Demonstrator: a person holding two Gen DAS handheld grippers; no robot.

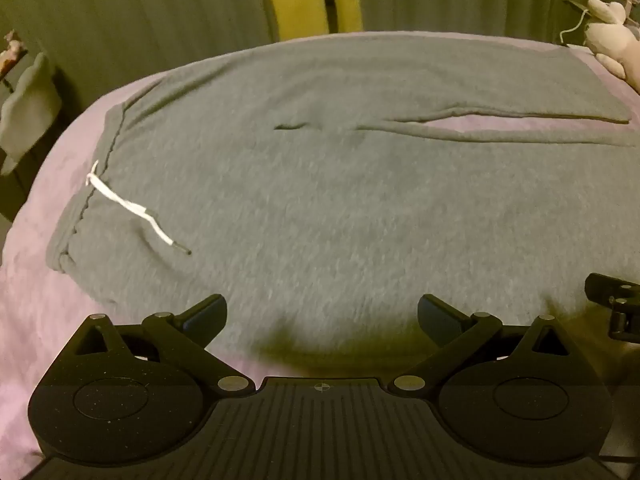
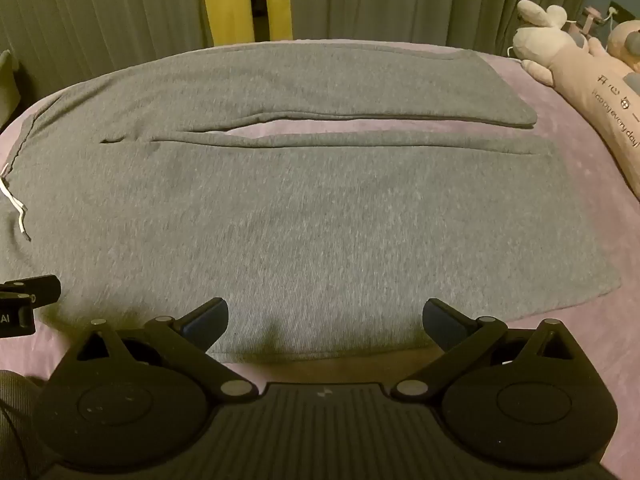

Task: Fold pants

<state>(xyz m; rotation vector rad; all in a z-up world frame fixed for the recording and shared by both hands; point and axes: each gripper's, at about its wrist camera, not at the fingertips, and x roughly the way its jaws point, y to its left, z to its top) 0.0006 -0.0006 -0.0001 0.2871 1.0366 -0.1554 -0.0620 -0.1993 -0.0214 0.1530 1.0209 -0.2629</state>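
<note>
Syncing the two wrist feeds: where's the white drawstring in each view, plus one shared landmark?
Left wrist: the white drawstring lies left of centre, trailing from the waistband onto the grey pants.
Right wrist: the drawstring sits at the far left edge, partly cut off.
Shared landmark: the pink gap between the two legs, upper right in the left view, upper centre in the right view.

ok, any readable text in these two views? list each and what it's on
"Happy every day": dark print along the long pink plush pillow at the right edge of the bed.
A row of larger characters above that line on the same pillow: too distorted to read.
"AI": white letters on the black body of the left claw's housing, cut off at the frame edge, so likely part of a longer marking.
Grey sweatpants: no print or label visible.
</note>
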